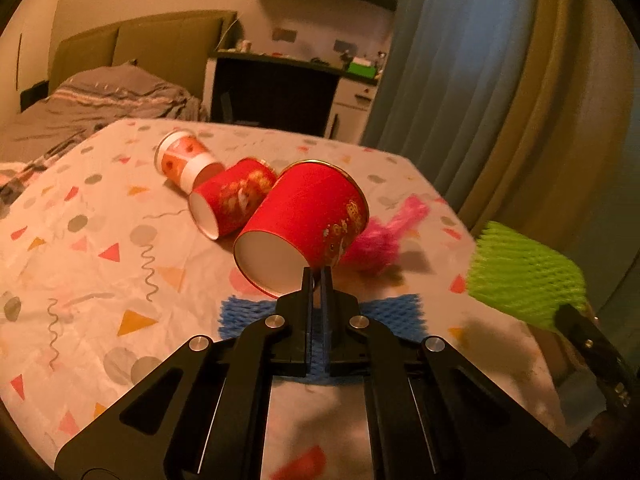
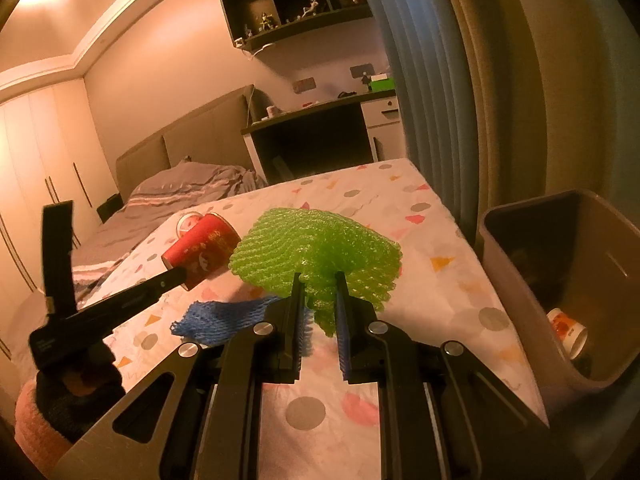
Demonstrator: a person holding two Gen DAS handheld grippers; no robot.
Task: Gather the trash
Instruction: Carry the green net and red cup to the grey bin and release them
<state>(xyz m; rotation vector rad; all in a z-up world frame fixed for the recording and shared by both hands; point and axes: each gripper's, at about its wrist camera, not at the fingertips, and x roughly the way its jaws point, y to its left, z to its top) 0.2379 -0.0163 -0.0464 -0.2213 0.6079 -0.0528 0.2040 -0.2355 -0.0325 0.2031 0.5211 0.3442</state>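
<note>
Two hand-held grippers work a littered table as trash collection proceeds: the left hand-held gripper is clamped on the rim of a large red paper cup, lifted clear of the patterned cloth, while the right hand-held gripper pinches a green foam net held above the table. The bin stands just beside the table's right edge, one small cup already inside. Two more cups lie on their sides on the table, with a pink scrap and a blue foam net near them. The drop would go best with each load carried fully over the bin's mouth before the jaws part, the light net released low so it cannot drift.
</note>
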